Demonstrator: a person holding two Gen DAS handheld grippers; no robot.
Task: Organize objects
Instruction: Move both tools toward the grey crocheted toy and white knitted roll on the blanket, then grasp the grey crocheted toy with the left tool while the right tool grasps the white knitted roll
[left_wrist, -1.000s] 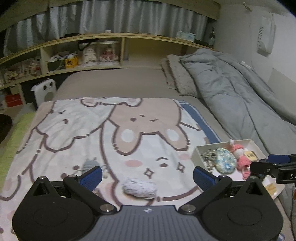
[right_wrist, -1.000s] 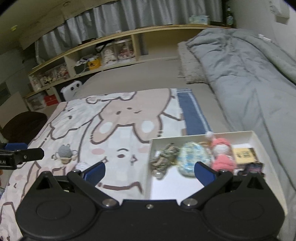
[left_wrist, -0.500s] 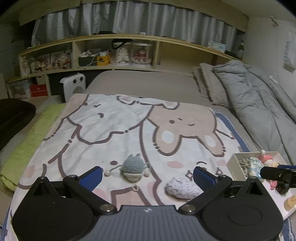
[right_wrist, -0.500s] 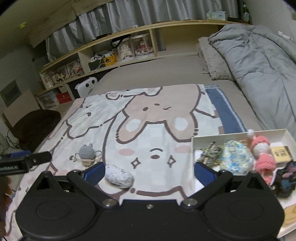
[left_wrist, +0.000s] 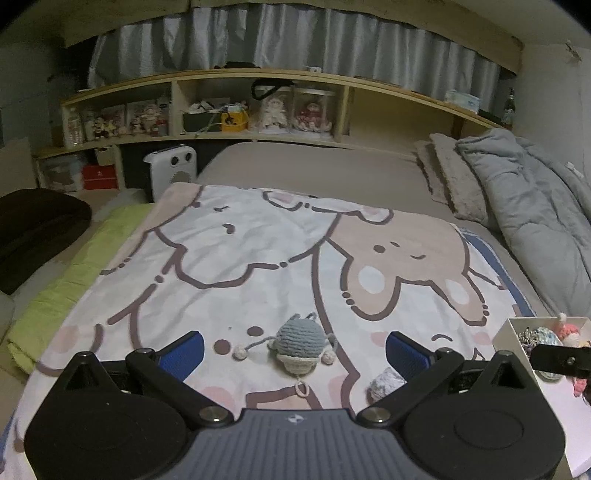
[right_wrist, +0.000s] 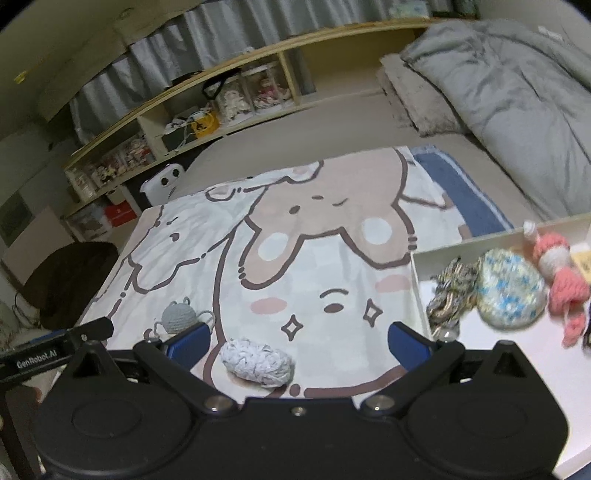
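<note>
**Swung left, onto the crocheted toy**

Swung left over the last second: left gripper (left_wrist: 294, 350) now facing the gray crocheted toy (left_wrist: 299, 345) instead of the white yarn bundle (left_wrist: 384, 382); right gripper (right_wrist: 298, 341) pulled off the white box (right_wrist: 419, 275) and onto the bundle (right_wrist: 256, 362). Both tongs spread wide, pinching nothing.

Toy lying on the cartoon blanket (left_wrist: 240, 258) near its near edge, between the left tips but apart from both. Bundle just right of it, partly behind the left gripper's right finger. In the right view, bundle between the spread tips, nearer the left one; toy (right_wrist: 179, 315) beyond, toward the blanket's left edge.

Box at the blanket's right edge, holding a striped knit piece (right_wrist: 452, 291), a blue-speckled pouch (right_wrist: 509, 291) and a pink doll (right_wrist: 563, 280), side by side. Gray comforter (right_wrist: 498, 96) along the bed's right side; wooden shelf (left_wrist: 258, 107) at the head.
</note>
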